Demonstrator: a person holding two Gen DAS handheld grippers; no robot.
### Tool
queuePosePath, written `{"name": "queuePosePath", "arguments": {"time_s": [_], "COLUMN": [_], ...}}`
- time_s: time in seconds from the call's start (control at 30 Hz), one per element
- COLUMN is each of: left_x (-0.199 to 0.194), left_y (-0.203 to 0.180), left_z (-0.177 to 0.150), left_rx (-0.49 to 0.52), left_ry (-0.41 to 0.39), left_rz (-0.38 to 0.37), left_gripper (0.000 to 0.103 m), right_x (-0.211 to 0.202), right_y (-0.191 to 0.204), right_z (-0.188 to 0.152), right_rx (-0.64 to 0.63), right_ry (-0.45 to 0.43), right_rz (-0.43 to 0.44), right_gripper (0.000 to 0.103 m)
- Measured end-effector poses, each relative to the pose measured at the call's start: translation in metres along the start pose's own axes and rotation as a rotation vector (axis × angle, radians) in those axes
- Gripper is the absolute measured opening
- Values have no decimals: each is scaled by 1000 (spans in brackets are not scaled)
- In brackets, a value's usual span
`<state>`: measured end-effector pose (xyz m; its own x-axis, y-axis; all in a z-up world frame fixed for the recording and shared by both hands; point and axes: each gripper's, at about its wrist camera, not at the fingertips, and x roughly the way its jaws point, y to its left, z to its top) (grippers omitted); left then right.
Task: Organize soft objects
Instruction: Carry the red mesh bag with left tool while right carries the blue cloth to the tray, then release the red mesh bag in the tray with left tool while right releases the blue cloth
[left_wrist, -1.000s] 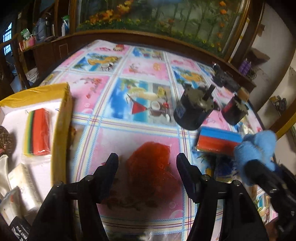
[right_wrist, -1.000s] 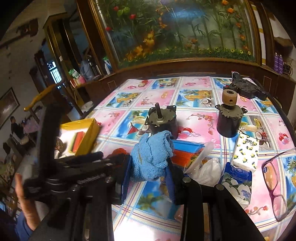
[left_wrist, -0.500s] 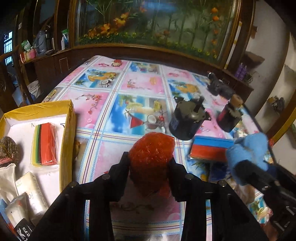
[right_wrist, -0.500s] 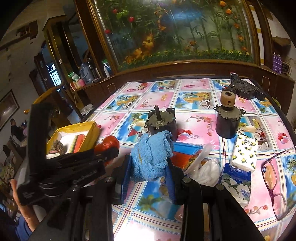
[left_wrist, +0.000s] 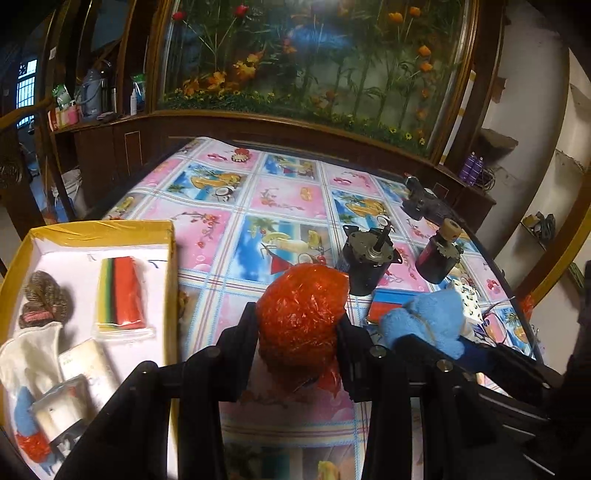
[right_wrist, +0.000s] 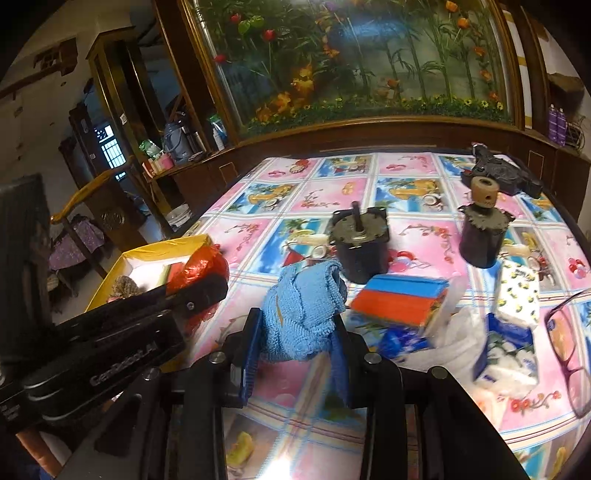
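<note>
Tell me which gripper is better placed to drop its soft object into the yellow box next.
Left. The left gripper holds the crumpled red plastic ball beside the yellow cardboard box; the right gripper, holding the blue knitted cloth, is farther away.

A patterned tablecloth in pink and blue squares is covering the table. A dark geared motor with an upright shaft is standing near the centre. A second motor, topped by a tan pulley, is standing at 3 o'clock from it, well apart. A black mechanical part is lying at 12 o'clock from the second motor. Purple-framed eyeglasses are resting at the table's 4 o'clock edge. A flower-filled glass display is rising behind the table.
</note>
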<state>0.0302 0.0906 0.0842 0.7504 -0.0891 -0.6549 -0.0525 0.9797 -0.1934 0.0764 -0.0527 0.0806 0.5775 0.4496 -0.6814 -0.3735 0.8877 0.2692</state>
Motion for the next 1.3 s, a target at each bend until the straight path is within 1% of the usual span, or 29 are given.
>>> {"name": "queuePosePath", "arguments": {"time_s": [0.1,0.2,0.37,0.53,0.6,0.67,0.73,0.8,0.9,1.0,1.07,1.23,1.3], "left_x": [-14,-30,-54,-56,-55,-53,-53,-51,-49,-43,-40,-45,-47], "left_y": [16,41,91,146,163,176,181,182,180,183,185,183,183], "left_z": [-2,-4,-9,-17,-22,-27,-29,-31,-34,-37,-39,-40,-40], "left_rx": [-9,-38,-88,-170,-186,-206,-216,-208,-192,-202,-208,-209,-214], "left_ry": [-8,-9,-26,3,20,35,41,48,54,88,104,80,70], "left_rz": [14,20,94,187,208,207,195,204,241,219,221,229,228], "left_gripper": [37,37,38,38,38,38,38,38,38,38,38,38,41], "right_x": [6,11,28,56,66,77,88,100,111,117,120,120,118], "right_y": [16,38,71,114,130,143,156,163,163,160,159,155,153], "right_z": [-1,1,3,2,2,1,-1,-2,-4,-6,-8,-8,-7], "right_rx": [-16,-42,-62,-92,-109,-125,-147,-154,-150,-144,-145,-134,-124], "right_ry": [10,10,55,118,137,154,168,190,216,239,249,240,228], "right_rz": [25,54,125,178,196,205,195,180,177,191,204,236,253], "right_gripper": [37,37,37,37,37,38,38,38,38,40,40,42,43]}}
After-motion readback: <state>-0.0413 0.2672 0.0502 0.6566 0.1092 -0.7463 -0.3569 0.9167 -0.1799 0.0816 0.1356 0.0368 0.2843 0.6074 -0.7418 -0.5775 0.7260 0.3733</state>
